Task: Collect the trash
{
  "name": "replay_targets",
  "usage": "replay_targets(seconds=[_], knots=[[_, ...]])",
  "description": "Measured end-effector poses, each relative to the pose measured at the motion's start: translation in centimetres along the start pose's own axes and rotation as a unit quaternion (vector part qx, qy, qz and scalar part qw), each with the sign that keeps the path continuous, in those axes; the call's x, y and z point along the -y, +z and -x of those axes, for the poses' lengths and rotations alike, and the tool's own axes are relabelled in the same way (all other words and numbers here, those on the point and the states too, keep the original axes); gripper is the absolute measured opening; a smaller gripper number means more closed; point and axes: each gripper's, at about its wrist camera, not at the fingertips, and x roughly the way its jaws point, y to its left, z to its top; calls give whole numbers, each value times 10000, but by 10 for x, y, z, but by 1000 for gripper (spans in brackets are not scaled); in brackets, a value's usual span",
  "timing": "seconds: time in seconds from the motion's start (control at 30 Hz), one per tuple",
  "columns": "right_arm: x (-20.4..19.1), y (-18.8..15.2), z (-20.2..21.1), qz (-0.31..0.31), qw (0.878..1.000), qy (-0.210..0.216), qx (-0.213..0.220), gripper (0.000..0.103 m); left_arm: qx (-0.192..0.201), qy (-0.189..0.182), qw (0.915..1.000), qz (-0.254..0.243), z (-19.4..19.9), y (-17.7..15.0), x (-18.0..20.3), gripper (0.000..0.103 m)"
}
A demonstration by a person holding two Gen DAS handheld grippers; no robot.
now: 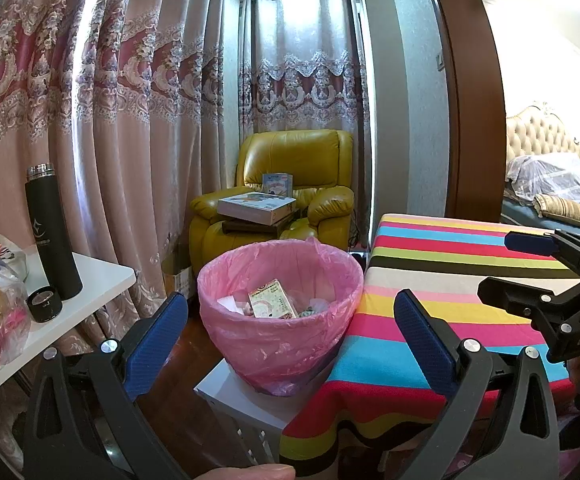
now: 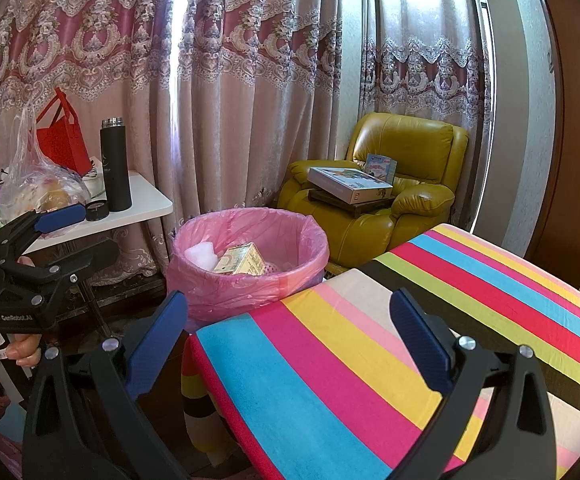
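Left gripper (image 1: 290,340) and right gripper (image 2: 290,340) (both wide open, empty) face the trash bin (image 1: 280,320) ahead.

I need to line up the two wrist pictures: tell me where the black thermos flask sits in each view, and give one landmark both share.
Left wrist view: the black thermos flask stands upright at the far left, on the white side table.
Right wrist view: the flask stands left of centre on the same table, beside a red bag.
Shared landmark: the pink-lined trash bin, right of the flask in both.

Open left claw (image 1: 290,338) before pink-lined bin (image 1: 280,312)
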Motion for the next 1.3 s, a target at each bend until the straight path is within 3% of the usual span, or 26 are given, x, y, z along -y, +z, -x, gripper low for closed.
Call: replay_targets(seconds=[0.97, 1.07, 1.3], knots=[[0, -3, 0, 10, 10000, 10, 2, 98, -28, -33, 10000, 83, -1, -5, 3, 97], [1, -3, 0, -10, 10000, -10, -1, 98, 9, 139, 9999, -20, -1, -5, 5, 97], [11, -2, 9, -32, 9997, -236, 11, 98, -255, 156, 9995, 57, -11, 0, 12, 97]])
